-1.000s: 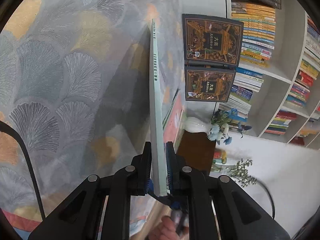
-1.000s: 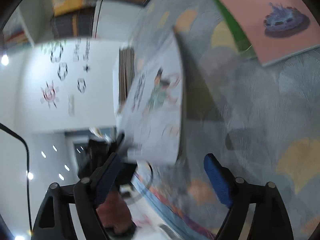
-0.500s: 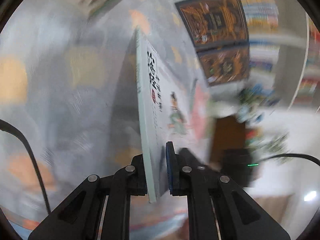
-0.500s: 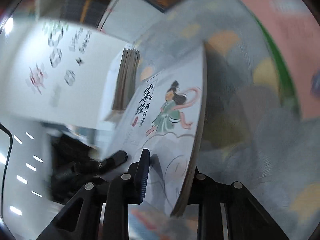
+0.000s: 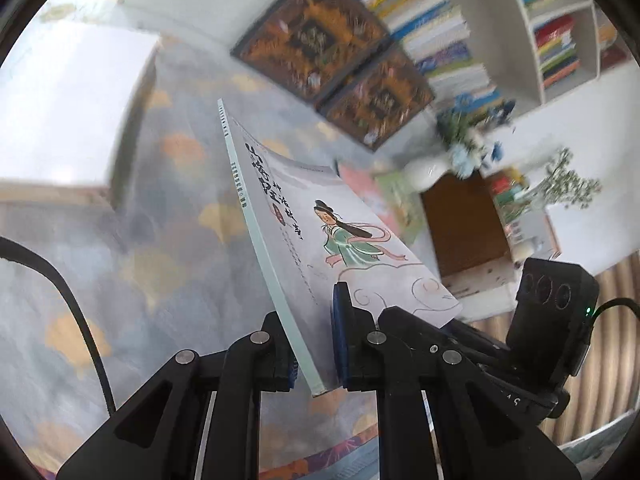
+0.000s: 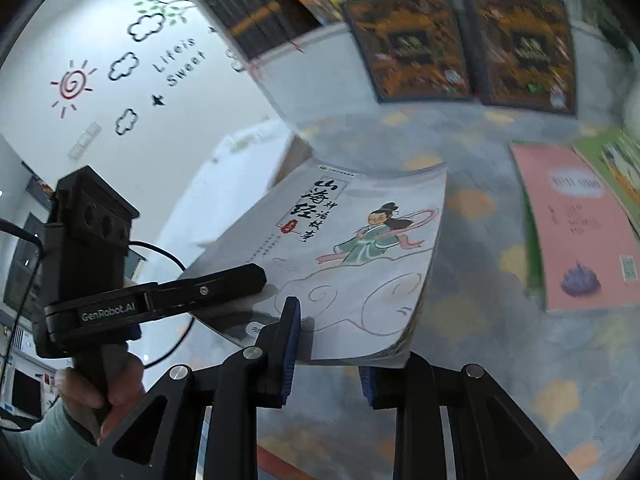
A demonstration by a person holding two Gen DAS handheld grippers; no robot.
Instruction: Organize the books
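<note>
Two hand-held grippers clamp one paperback. The left hand-held gripper point(image 5: 314, 354) is clenched on the book point(image 5: 320, 248) at its spine corner, spine up and to the left in its own view, cover tilted toward the right. The right hand-held gripper point(image 6: 326, 354) has just been closing and now grips the same book point(image 6: 344, 264) at the lower open edge of its pages, its pads pressed on cover and back. In the right wrist view the left hand-held gripper point(image 6: 240, 280) reaches in from the left, carried by a hand point(image 6: 100, 384) in a pale sleeve wrapped around its black handle. Both grippers point slantwise downward, and the book hangs in the air above the carpet point(image 6: 480, 360), clear of it.

The carpet is grey-blue with orange and yellow fan shapes. A pink book point(image 6: 580, 232) lies flat on it toward the right, a green one half under it. Two dark ornate books point(image 6: 460, 44) lean against the foot of a white bookshelf point(image 5: 508, 40) at the carpet's far edge. A white wall point(image 6: 120, 80) carries sun and cloud decals.
</note>
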